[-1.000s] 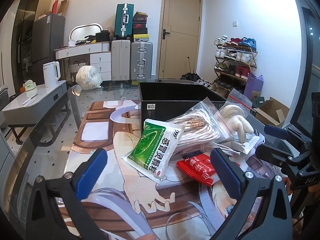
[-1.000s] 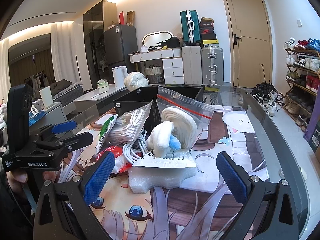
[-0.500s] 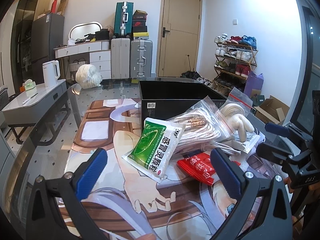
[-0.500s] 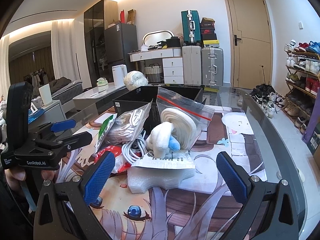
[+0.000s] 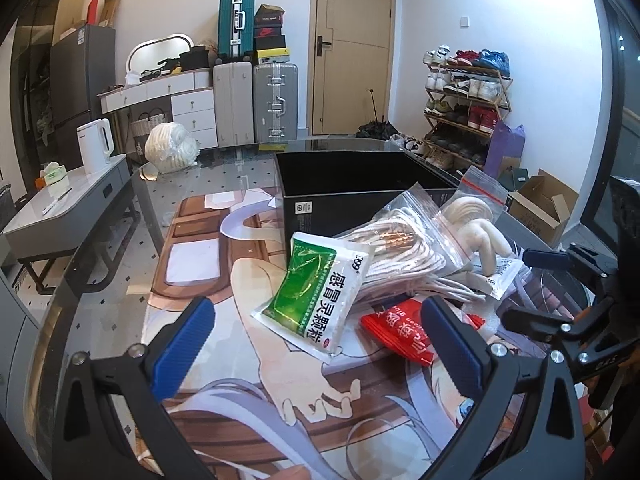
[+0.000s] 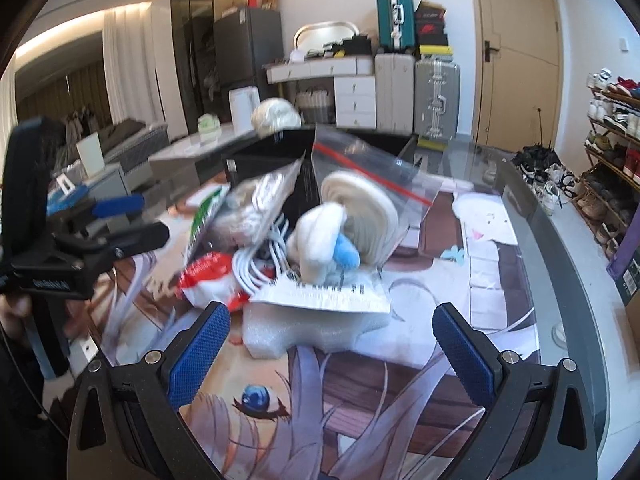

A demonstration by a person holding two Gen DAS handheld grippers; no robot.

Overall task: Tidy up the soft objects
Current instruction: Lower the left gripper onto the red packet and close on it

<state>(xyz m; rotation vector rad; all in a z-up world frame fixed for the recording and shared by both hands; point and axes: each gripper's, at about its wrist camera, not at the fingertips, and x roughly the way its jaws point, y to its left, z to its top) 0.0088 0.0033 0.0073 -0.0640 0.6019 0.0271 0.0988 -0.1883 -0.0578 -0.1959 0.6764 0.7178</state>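
The right gripper [image 6: 330, 344] has swung nearer the pile since half a second ago, its view now smeared with motion blur, while the left gripper [image 5: 316, 340] has barely shifted. The soft objects sit heaped on the glass table [image 5: 224, 168], on an anime-print mat [image 5: 248, 280], directly in front of an open black box [image 5: 344, 200]. Nearest the left gripper lies a green-and-white sachet [image 5: 316, 292], propped on a clear bag of coiled white cord [image 5: 400, 248]. A red packet [image 5: 400, 332] lies flat just beside it, partly behind the left gripper's right finger. Behind, a zip bag with a red seal [image 6: 372, 184] holds a cream roll, and a white plush with a blue tip [image 6: 324, 236] leans against it. Below the plush, a printed white pouch [image 6: 324, 294] rests on a block of white foam wrap [image 6: 312, 328], which lies just ahead of the right gripper. Loose white cables [image 6: 256, 264] spill between the plush and the red packet.

Both grippers hang released, blue pads spread wide with nothing between them, short of the pile. Each shows at the edge of the other's view.

Beyond the table stand suitcases [image 5: 256, 96], a white dresser [image 5: 168, 96], a wooden door [image 5: 352, 40] and a shoe rack [image 5: 468, 100]. A bagged white bundle [image 5: 172, 148] sits at the table's far edge.
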